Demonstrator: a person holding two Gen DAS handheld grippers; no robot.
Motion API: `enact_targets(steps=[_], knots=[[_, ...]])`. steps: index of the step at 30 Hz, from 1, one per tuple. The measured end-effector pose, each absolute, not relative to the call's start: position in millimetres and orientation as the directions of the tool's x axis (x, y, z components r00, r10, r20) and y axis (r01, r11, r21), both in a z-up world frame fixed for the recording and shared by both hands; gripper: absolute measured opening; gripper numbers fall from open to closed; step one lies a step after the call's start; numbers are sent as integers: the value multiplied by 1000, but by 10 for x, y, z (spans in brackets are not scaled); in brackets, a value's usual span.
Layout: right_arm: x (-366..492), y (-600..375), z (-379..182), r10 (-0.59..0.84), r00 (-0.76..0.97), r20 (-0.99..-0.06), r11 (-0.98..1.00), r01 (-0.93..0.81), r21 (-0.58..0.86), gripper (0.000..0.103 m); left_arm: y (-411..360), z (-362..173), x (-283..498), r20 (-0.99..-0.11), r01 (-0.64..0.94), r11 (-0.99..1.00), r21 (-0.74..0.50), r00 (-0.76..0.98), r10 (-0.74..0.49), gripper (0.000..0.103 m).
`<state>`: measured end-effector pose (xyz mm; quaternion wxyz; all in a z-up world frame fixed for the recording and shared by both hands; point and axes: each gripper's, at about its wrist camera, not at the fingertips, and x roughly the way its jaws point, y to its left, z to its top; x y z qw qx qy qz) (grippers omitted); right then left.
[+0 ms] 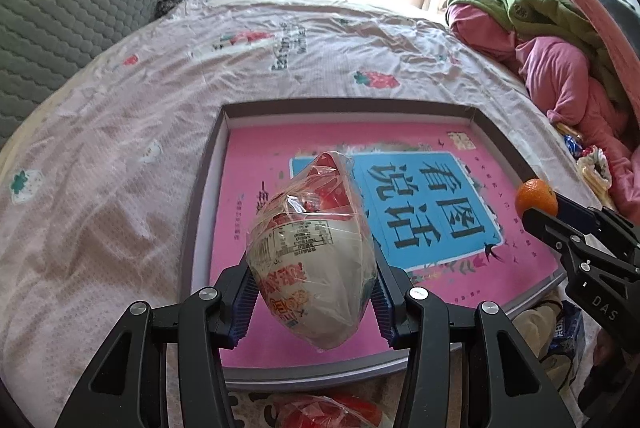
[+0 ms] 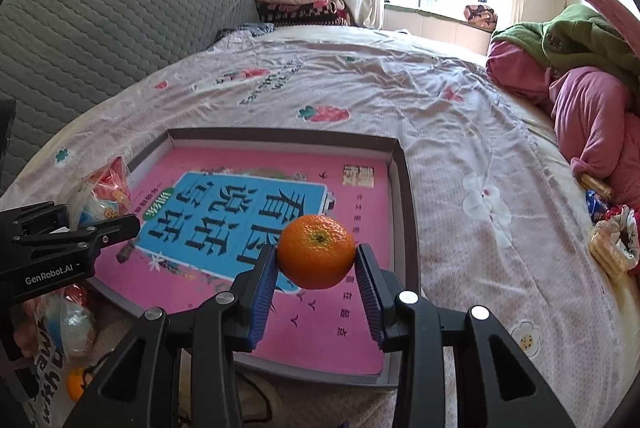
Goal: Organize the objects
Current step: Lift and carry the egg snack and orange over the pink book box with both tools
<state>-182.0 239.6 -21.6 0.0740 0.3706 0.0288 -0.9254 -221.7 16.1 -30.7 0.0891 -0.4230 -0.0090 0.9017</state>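
A shallow grey box with a pink and blue printed floor lies on the bed. My left gripper is shut on a plastic-wrapped instant noodle bowl, held tilted above the box's near left part. The same bowl shows at the left of the right wrist view, in the left gripper. My right gripper is shut on an orange mandarin, hanging over the box's near right part. In the left wrist view that mandarin sits at the tip of the right gripper.
Another wrapped noodle bowl and a small orange lie on a printed bag in front of the box. Piled pink and green clothes and snack packets line the right side. A grey quilted headboard stands at left.
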Motion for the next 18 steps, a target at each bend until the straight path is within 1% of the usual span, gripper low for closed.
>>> enact_targets(steps=[10, 18], knots=[[-1902, 2350, -385, -98, -661, -744, -984, 174, -25, 40, 138, -460, -2316, -802, -142, -984, -109, -572, 171, 51], [-1893, 2334, -401, -75, -667, -742, -986, 163, -47, 40, 70, -487, -2353, -807, -118, -986, -120, -567, 166, 51]])
